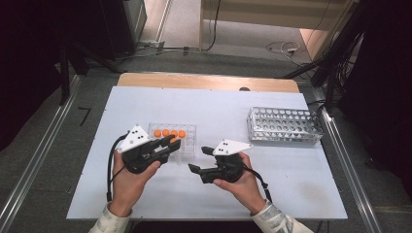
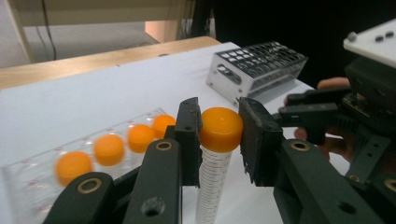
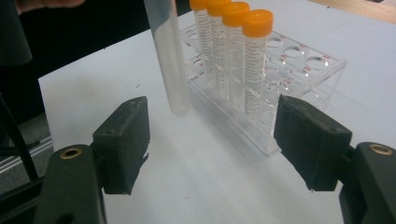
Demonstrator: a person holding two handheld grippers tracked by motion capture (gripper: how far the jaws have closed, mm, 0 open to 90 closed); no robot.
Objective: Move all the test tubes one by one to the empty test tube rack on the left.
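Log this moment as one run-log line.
left gripper: shut on orange-capped clear plastic tube, lifted | right gripper: open, holding nothing | clear plastic rack: four orange-capped tubes | metal grid rack: apart

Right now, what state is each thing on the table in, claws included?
Left claw: shut on the held tube's orange cap.
Held tube: capped, upright, lifted clear of the clear rack.
Right claw: open, nothing between its pads.
Clear rack: standing on the table, four capped tubes upright in one row, other holes vacant.
Metal rack: upright, no tubes visible in it.
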